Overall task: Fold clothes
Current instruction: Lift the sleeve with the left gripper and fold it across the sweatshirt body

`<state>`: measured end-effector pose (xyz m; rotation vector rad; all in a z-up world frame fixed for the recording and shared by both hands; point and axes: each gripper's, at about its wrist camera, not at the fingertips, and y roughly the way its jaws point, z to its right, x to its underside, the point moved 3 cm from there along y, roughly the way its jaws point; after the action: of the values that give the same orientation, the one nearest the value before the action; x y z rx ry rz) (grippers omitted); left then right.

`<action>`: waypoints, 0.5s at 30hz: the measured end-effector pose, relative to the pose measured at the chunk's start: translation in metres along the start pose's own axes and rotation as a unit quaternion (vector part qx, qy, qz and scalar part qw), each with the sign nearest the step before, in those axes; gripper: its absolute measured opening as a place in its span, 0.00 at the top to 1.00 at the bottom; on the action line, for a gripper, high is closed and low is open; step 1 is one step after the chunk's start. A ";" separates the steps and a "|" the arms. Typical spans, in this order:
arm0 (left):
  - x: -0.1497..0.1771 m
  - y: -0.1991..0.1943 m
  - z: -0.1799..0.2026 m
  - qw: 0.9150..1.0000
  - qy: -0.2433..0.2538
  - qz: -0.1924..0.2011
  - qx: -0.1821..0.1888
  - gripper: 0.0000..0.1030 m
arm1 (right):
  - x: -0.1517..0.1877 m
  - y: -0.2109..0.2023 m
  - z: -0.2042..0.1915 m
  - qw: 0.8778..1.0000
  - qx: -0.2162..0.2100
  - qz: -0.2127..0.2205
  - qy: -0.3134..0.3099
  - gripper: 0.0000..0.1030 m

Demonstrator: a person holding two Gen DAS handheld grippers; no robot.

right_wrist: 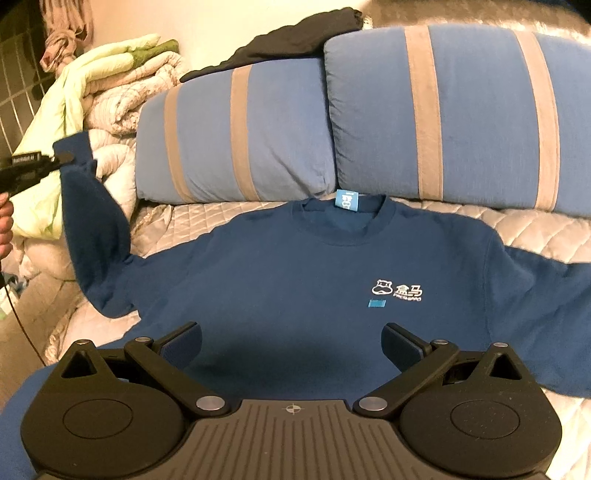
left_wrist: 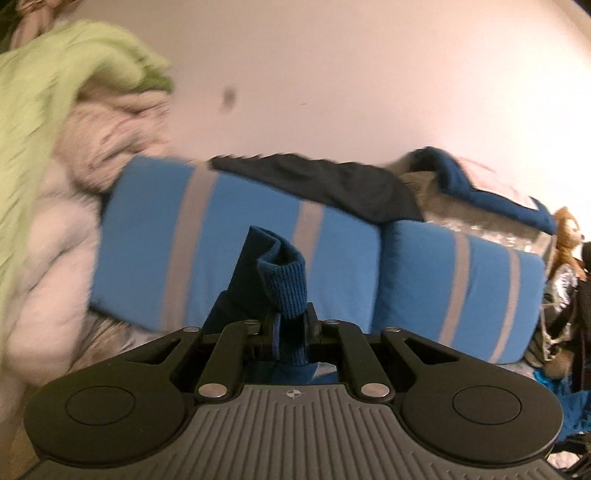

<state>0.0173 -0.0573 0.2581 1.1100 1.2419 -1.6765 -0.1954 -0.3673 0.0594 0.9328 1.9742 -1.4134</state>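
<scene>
A dark blue sweatshirt with a white chest logo lies front-up on a quilted bed, collar toward the pillows. My left gripper is shut on the ribbed cuff of its sleeve and holds it lifted. In the right wrist view this gripper shows at the far left, with the sleeve hanging from it. My right gripper is open and empty, hovering over the sweatshirt's lower front.
Two blue pillows with grey stripes stand behind the sweatshirt. A black garment lies on top of them. Folded quilts and a green blanket are piled at the left. A stuffed toy sits at the right.
</scene>
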 end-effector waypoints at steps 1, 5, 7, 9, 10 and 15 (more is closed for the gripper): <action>-0.002 0.002 0.009 1.000 0.007 0.001 0.007 0.90 | 0.000 0.000 0.001 1.000 -0.001 0.001 0.003 0.00; -0.004 0.015 0.040 0.999 0.025 -0.003 0.033 0.90 | 0.000 -0.001 0.002 1.000 -0.006 0.004 0.008 0.00; -0.004 0.021 0.057 0.998 0.033 -0.006 0.046 0.89 | 0.000 -0.002 0.003 1.000 -0.008 0.005 0.010 0.00; -0.002 0.027 0.073 0.997 0.040 -0.010 0.061 0.90 | 0.000 -0.002 0.002 1.000 -0.011 0.005 0.010 0.00; -0.002 0.030 0.081 0.997 0.044 -0.011 0.067 0.89 | 0.000 -0.002 0.002 1.000 -0.011 0.006 0.009 0.00; 0.005 0.045 0.125 0.992 0.064 -0.026 0.102 0.89 | 0.000 -0.004 0.004 1.000 -0.012 0.010 0.014 0.00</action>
<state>0.0321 -0.1897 0.2578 1.3371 1.2067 -1.8277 -0.1983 -0.3721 0.0598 0.9628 1.9927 -1.3690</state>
